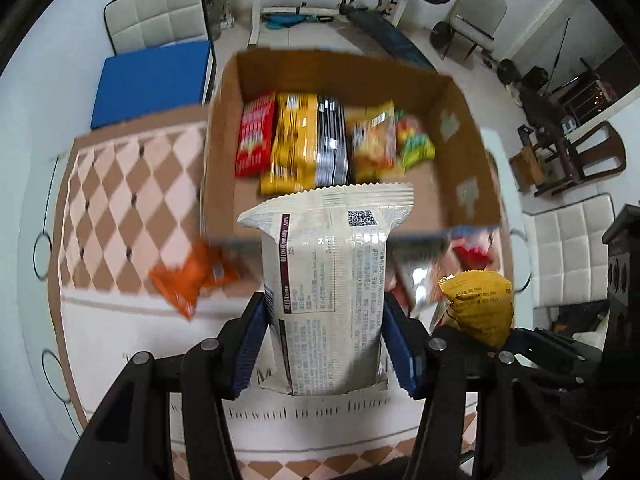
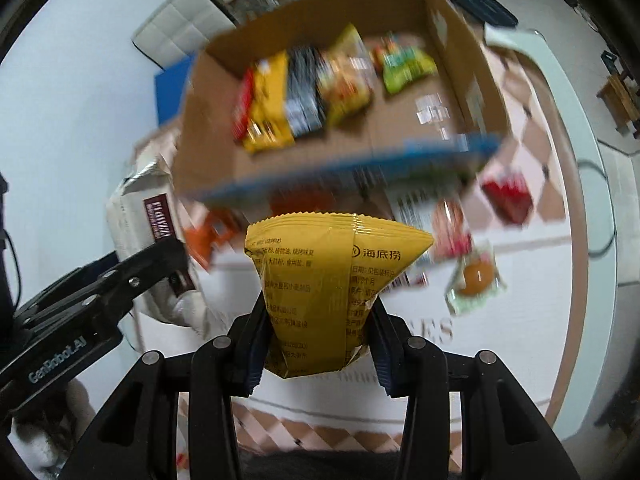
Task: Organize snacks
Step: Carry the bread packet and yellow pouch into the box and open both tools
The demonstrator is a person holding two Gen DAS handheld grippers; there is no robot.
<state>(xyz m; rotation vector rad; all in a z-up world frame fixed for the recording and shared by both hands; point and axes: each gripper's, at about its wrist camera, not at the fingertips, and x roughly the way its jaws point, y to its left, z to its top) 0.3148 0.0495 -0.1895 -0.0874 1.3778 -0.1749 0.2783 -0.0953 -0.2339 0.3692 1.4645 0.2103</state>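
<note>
My left gripper (image 1: 324, 344) is shut on a cream snack packet (image 1: 328, 280) and holds it upright above the table, in front of the cardboard box (image 1: 344, 68). My right gripper (image 2: 316, 344) is shut on a yellow snack packet (image 2: 320, 288), also held up in front of the box (image 2: 452, 48). The yellow packet shows at the right of the left wrist view (image 1: 478, 308). The cream packet shows at the left of the right wrist view (image 2: 136, 216). Several packets (image 1: 300, 140) lie in a row inside the box.
An orange packet (image 1: 192, 280), a red packet (image 2: 506, 196) and a clear packet with an orange sweet (image 2: 476, 280) lie loose on the checked tablecloth (image 1: 120, 184). White chairs, a blue cushion (image 1: 152, 80) and gym equipment stand behind the table.
</note>
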